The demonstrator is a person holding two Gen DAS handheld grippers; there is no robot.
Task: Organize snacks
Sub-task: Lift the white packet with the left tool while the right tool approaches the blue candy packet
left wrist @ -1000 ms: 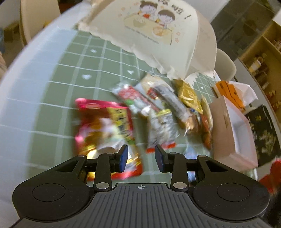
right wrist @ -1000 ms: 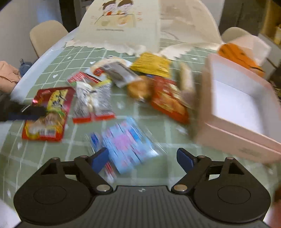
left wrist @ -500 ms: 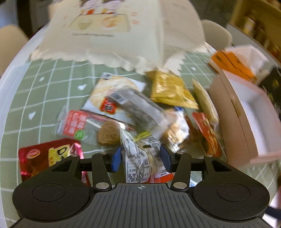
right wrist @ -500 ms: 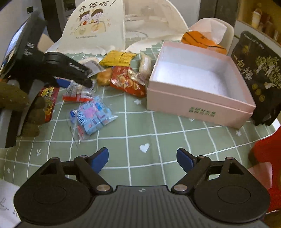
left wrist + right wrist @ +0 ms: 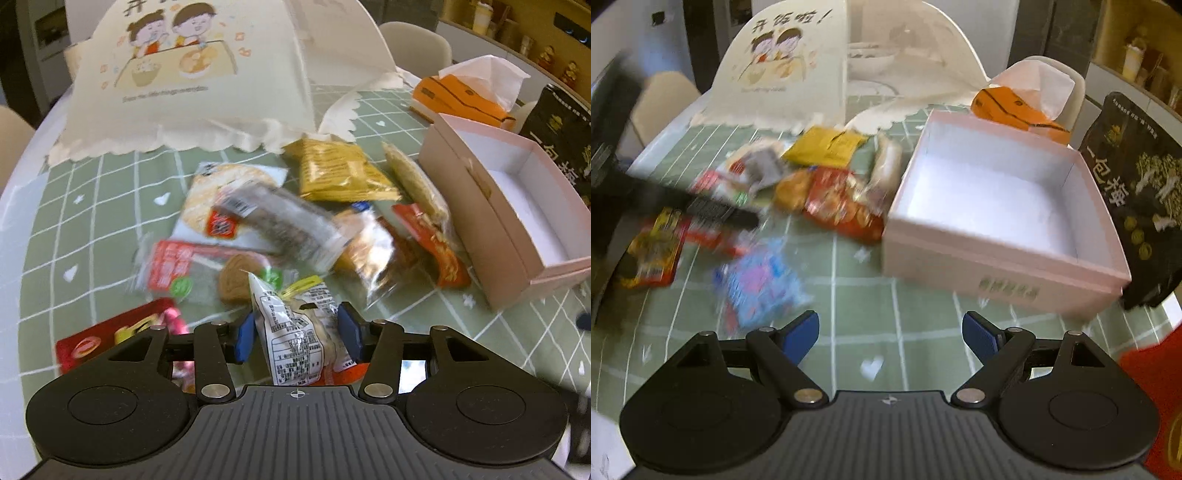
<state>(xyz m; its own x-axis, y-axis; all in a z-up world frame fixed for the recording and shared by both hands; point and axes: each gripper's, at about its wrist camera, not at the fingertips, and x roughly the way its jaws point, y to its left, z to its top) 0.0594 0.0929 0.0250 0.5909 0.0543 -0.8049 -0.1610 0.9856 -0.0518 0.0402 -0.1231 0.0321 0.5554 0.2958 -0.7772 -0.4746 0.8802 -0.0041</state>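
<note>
Several snack packets lie heaped on the green checked tablecloth (image 5: pixel 92 236). A white packet with black print (image 5: pixel 295 325) stands between the blue pads of my left gripper (image 5: pixel 297 334); the pads flank its edges without visibly squeezing it. A red packet (image 5: pixel 110 339) lies left of it, with a yellow packet (image 5: pixel 340 173) and a grey wrapped bar (image 5: pixel 280 221) farther back. The open pink box (image 5: pixel 960 254) sits empty at the right. My right gripper (image 5: pixel 890 332) hangs open over bare cloth, a blue packet (image 5: pixel 761 280) ahead to its left. The left gripper (image 5: pixel 713 212) shows there as a dark blur.
A cream food cover with a cartoon print (image 5: pixel 192 81) stands behind the snacks. An orange tissue box (image 5: pixel 454 96) and a black bag (image 5: pixel 1137 192) flank the pink box. Pale chairs ring the table. Something red (image 5: pixel 1160 387) sits at the near right edge.
My left gripper swung right from the red packet to the white packet, rolled level, and its jaws widened. The right gripper drew back from the blue packet, then shifted; the whole pink box came into view.
</note>
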